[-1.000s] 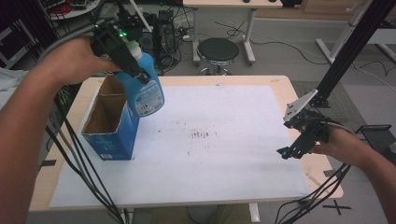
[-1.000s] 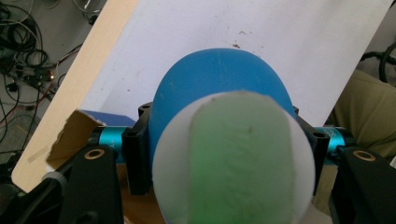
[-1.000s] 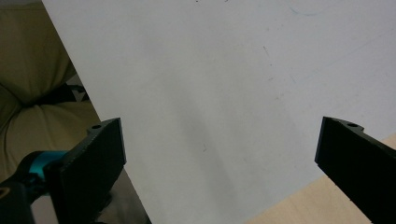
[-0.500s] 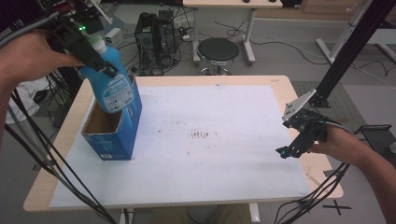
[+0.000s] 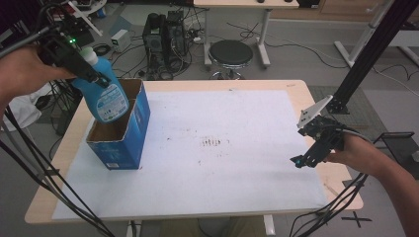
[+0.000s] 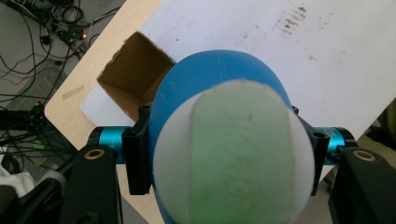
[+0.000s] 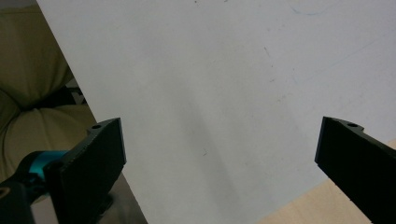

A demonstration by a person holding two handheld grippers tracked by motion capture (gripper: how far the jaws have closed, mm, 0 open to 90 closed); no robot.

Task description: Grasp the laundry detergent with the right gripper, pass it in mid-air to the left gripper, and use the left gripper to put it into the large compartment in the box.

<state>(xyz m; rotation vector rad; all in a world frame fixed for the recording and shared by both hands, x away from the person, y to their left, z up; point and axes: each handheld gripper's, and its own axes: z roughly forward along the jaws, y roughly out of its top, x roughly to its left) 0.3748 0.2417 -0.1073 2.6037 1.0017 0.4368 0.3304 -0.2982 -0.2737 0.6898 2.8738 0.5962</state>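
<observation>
A blue bottle [image 5: 107, 100] with a pale green cap hangs tilted over the mouth of an open blue cardboard box [image 5: 132, 132] at the table's left. My left gripper [image 5: 84, 69] is shut on the bottle's upper part, just below the cap. In the left gripper view the bottle [image 6: 219, 93] sits between both jaws, and the box's brown inside [image 6: 133, 74] lies beyond it. Near the table's right edge my right gripper [image 5: 302, 160] stands open and holds nothing. Between its jaws [image 7: 219, 158] there is only white sheet.
A white sheet [image 5: 222, 113] with small dark marks at its middle covers most of the wooden table [image 5: 341, 195]. Cables hang off the table's left side. A round stool [image 5: 230, 52] and computer gear stand on the floor behind the table.
My left hand has carried the bottle leftward and a little down, from beside the box's right wall to over its opening. The right gripper has not moved.
</observation>
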